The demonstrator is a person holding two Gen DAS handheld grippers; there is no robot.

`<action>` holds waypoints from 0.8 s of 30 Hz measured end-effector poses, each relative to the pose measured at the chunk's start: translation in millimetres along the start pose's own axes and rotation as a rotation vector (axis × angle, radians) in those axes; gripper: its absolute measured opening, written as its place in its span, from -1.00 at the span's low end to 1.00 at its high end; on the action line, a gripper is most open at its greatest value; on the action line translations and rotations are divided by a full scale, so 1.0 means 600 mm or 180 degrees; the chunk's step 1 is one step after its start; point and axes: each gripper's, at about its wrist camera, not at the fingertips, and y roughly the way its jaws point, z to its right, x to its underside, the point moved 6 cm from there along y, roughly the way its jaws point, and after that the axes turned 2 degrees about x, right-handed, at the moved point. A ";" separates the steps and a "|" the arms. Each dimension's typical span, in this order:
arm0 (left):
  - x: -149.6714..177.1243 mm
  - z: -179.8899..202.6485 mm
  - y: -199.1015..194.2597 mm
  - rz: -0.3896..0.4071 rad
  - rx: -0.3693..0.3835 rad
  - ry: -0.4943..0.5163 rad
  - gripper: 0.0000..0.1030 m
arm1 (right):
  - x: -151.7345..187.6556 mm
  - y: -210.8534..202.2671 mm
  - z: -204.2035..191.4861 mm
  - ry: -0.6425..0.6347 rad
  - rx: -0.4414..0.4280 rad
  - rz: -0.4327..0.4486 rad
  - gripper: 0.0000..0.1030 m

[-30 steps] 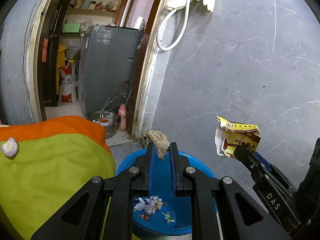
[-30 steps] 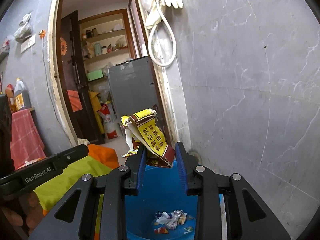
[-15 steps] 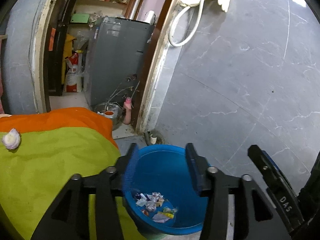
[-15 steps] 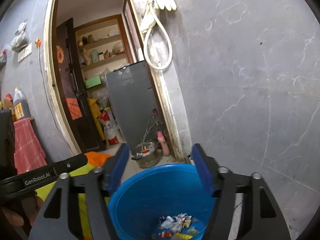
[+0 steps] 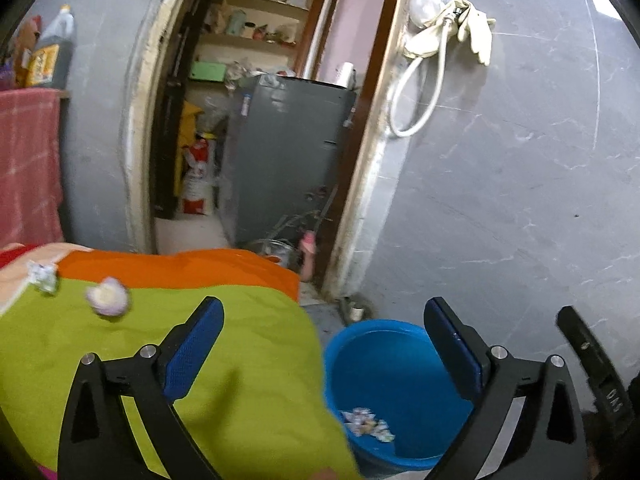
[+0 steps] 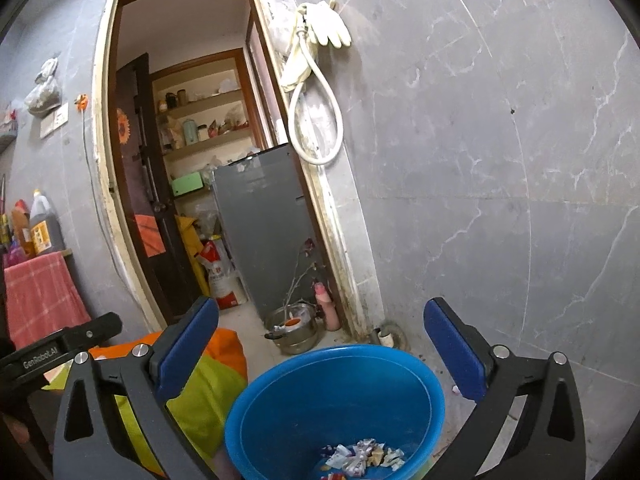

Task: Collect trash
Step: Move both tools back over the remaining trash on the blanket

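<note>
Green bedcover (image 5: 120,360) is strewn with crumpled trash (image 5: 107,295), far-left of the emptied, opening left tongs (image 5: 320,344); right tongs (image 6: 320,344) likewise opening.

One blue bucket (image 6: 280,408), two grippers

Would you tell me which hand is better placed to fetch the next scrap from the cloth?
Probably the left. The left tool, opening and empty, faces the green cloth with two scraps on it; the right tool, also opening and empty, looks into the blue bucket.
</note>
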 end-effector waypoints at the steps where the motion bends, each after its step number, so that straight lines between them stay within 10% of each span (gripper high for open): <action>1: 0.000 -0.003 -0.005 0.0018 -0.0031 0.0026 0.91 | -0.001 -0.001 -0.002 -0.0008 -0.0003 0.0000 1.00; 24: -0.017 -0.142 -0.145 0.0252 -0.0601 0.0002 0.91 | -0.009 -0.036 -0.189 -0.0419 -0.0467 -0.0046 1.00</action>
